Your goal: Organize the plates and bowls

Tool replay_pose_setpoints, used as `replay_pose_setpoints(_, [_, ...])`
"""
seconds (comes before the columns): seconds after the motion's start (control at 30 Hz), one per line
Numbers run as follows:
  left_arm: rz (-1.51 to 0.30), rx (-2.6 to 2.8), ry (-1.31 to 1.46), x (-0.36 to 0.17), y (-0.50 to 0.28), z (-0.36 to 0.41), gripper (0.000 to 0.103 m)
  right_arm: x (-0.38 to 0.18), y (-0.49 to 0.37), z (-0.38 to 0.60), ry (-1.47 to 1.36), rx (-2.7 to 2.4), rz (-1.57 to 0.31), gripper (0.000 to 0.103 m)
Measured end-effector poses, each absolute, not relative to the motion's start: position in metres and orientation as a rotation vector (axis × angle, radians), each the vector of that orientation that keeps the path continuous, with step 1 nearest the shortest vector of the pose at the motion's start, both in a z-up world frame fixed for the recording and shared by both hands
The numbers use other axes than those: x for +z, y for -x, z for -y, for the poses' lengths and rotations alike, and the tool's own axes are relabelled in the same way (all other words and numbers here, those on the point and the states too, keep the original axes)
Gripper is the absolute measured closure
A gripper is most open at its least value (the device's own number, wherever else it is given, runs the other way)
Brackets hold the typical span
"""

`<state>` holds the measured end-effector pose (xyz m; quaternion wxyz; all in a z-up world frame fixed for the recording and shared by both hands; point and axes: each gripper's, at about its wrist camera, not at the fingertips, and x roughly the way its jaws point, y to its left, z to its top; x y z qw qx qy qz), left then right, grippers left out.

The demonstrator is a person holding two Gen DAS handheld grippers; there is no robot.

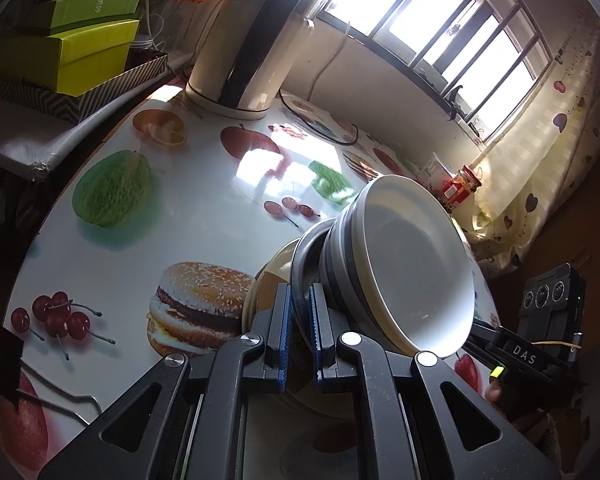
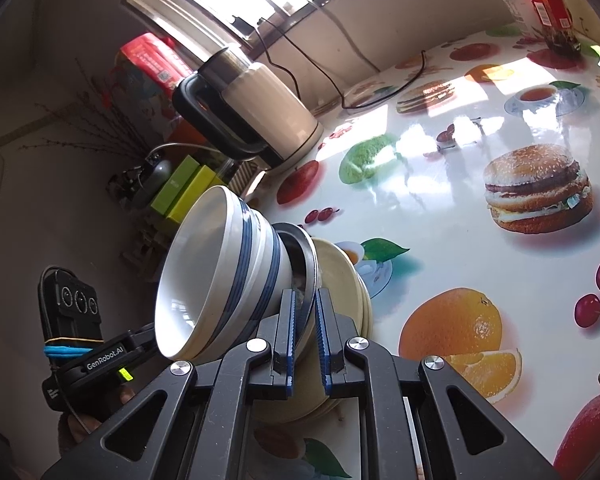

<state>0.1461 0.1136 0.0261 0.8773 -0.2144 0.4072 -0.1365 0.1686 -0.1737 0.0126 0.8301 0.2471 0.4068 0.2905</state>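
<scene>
**Both grippers pinch the same dark plate rim**

A stack of dishes sits on the fruit-print table [image 1: 120, 248], on the near side from the kettle [image 1: 256, 36]. A white bowl with blue bands [image 1: 404, 264] rests atop a dark-rimmed plate [image 1: 300, 264], which lies over cream plates [image 1: 266, 280]. The left gripper [image 1: 299, 320] has its jaws pressed onto the dark plate's rim; the right gripper [image 2: 307, 320] clamps that same rim from the opposite side. A red-labelled jar [image 1: 460, 190] stands beyond the stack, near the curtain [image 1: 540, 152].

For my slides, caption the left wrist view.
Left gripper clamps dark plate carrying striped bowl.
</scene>
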Motion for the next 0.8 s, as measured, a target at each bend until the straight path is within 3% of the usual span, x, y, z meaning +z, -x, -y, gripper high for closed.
replay_pose_setpoints(0.27, [-0.853, -0.279, 0.438, 0.027, -0.146, -0.113, 0.095, 0.013, -0.168, 0.174, -0.513, 0.607, -0.859, 0.091])
replay_pose_setpoints(0.73, [-0.853, -0.251, 0.368, 0.034, -0.134, -0.107, 0.090, 0.021, -0.157, 0.180, -0.459, 0.563, -0.834, 0.070])
replay_pose_setpoints(0.8, [-0.849, -0.239, 0.361, 0.036, -0.130, -0.108, 0.082, 0.024, -0.153, 0.179, -0.438, 0.553, -0.823, 0.065])
